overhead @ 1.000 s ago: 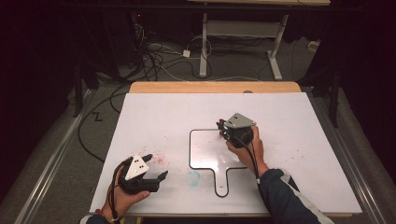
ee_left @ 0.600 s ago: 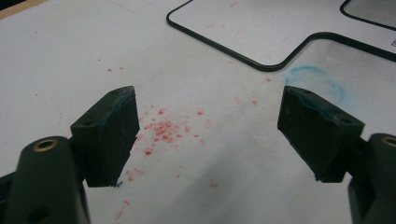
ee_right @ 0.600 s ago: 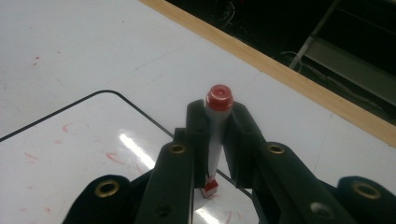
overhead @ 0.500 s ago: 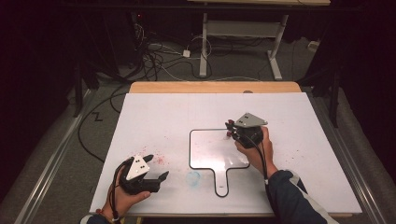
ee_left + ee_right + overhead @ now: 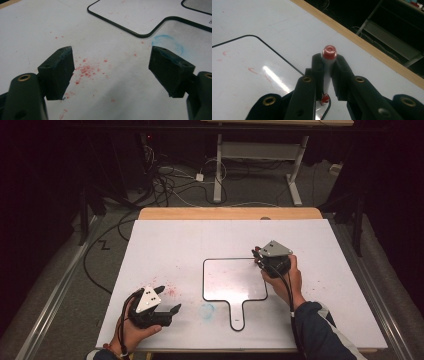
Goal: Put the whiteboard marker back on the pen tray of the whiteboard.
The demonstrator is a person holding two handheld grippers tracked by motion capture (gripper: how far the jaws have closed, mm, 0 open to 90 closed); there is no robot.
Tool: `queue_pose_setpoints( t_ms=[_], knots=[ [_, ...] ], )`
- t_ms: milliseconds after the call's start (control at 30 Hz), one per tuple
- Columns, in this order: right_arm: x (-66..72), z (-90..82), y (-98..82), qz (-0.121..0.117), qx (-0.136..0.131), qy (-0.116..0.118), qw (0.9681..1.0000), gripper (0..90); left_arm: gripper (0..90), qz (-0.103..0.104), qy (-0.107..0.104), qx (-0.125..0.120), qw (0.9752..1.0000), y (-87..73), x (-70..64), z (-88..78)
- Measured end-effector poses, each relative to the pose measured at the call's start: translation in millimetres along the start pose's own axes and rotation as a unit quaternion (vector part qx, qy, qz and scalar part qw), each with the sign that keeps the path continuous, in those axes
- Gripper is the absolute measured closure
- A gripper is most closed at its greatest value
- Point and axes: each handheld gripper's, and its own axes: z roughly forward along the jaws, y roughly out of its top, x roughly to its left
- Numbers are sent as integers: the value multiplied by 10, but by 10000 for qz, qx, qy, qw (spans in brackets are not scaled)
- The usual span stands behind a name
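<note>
Right gripper (image 5: 327, 75) clamped on red-capped marker (image 5: 328, 65), upright, over right edge of paddle-shaped whiteboard (image 5: 234, 280). Left gripper (image 5: 111, 72) jaws wide, nothing between, above bare desk (image 5: 175, 245) near front edge; free room between grippers.

Dark room; cables (image 5: 170, 185) cross grey floor (image 5: 65, 285) behind the table (image 5: 165, 240).

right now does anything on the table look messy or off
Yes. Red specks are scattered over the white table near the left gripper, and a smudged blue ring sits beside the board's handle. Faint red smears mark the board too.
</note>
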Motion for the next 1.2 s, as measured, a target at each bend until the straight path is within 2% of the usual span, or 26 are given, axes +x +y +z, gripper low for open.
queue_pose_setpoints(
  t_ms=[67,167,267,367,433,533,567,633,733,800,833,900,1000,1067,1133,1200],
  knots=[
    [11,-8,-6,85,-111,194,9997,815,196,16,0,10,10000,3,-3,4],
    [81,-23,12,241,-263,613,9975,815,196,30,-15,20,10000,7,-8,14],
    [129,-28,33,-13,-212,500,9985,816,196,27,-18,18,10000,6,-7,12],
    [114,8,5,-306,-73,-10,9995,815,196,22,-18,20,10000,4,-5,11],
    [120,14,-1,-306,-105,-5,9995,814,196,24,-28,27,10000,3,-5,15],
    [183,-6,22,-187,-259,438,9985,814,196,31,-33,34,10000,6,-8,19],
    [213,-19,37,-252,-217,447,9984,814,196,30,-38,34,10000,6,-9,18],
    [218,-36,35,-426,-132,344,9984,815,196,36,-38,36,10000,4,-11,12],
    [128,-62,-25,-600,47,-20,9982,815,196,29,-40,37,10000,-1,-10,6],
    [37,-92,-64,-417,108,-68,9990,815,196,27,-41,29,10000,-1,-7,4],
    [7,-107,-79,-337,96,-8,9994,814,196,27,-43,31,10000,-1,-6,5],
    [-3,-132,-101,-329,81,54,9994,814,196,29,-43,38,10000,3,-8,11],
    [-5,-192,-97,-61,-11,473,9989,815,196,55,-56,33,10000,15,-16,16],
    [4,-224,-97,-31,-17,570,9984,815,196,61,-68,32,10000,17,-18,17],
    [-9,-246,-102,-16,17,560,9984,815,196,56,-65,31,10000,18,-16,16],
    [-41,-262,-102,-47,103,408,9991,815,196,51,-73,24,10000,19,-14,14]
  ],
)
